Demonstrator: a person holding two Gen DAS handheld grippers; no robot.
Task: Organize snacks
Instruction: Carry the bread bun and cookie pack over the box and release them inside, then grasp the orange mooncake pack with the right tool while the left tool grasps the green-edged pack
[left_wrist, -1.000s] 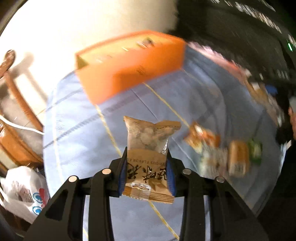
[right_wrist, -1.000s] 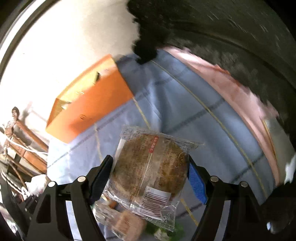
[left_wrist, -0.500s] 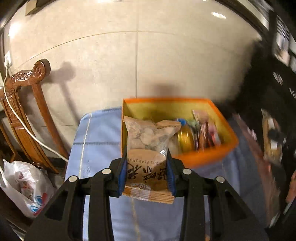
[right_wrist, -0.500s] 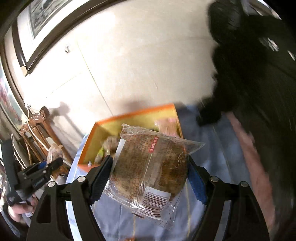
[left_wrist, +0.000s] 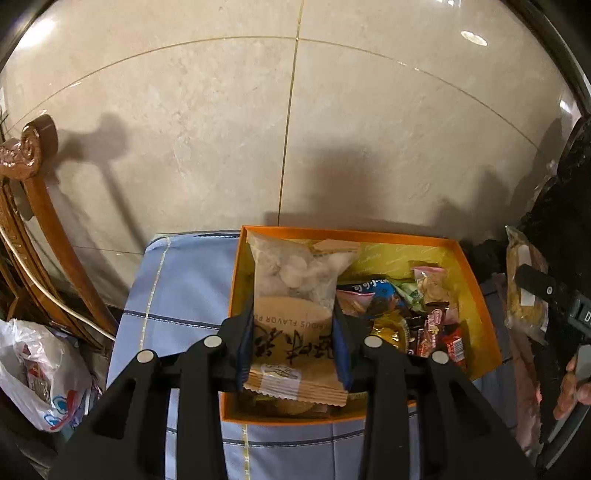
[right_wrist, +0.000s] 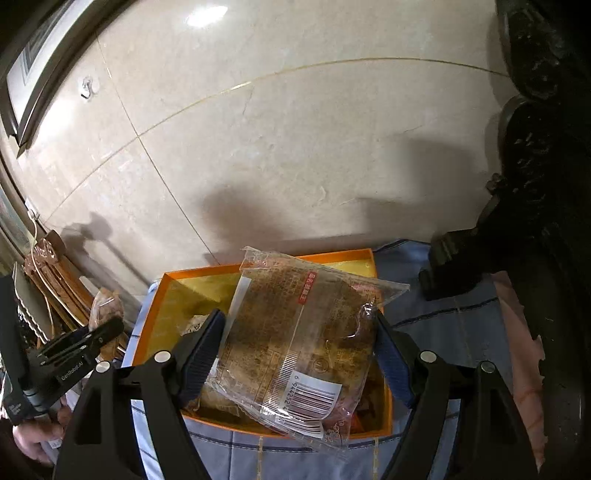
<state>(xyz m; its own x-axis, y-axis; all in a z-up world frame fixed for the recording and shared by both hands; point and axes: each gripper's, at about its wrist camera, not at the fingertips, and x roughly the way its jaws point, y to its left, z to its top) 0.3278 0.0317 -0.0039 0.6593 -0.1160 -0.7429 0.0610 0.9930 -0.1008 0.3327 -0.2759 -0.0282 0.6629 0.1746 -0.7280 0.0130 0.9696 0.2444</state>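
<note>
The left gripper (left_wrist: 293, 341) is clamping a tan cookie packet (left_wrist: 295, 314) and the right gripper (right_wrist: 299, 354) a clear-wrapped brown cake (right_wrist: 295, 343). Both have swung from the blue tablecloth (left_wrist: 177, 295) to hovering above the orange box (left_wrist: 476, 291), which is already holding snacks, so I judge 2 drops are next.

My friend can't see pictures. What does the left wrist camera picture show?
The left gripper holds a tan snack packet over an open orange box that already has many wrapped snacks inside. The box sits on a blue cloth by a pale tiled wall, with a wooden chair and a white plastic bag at the left.
</note>
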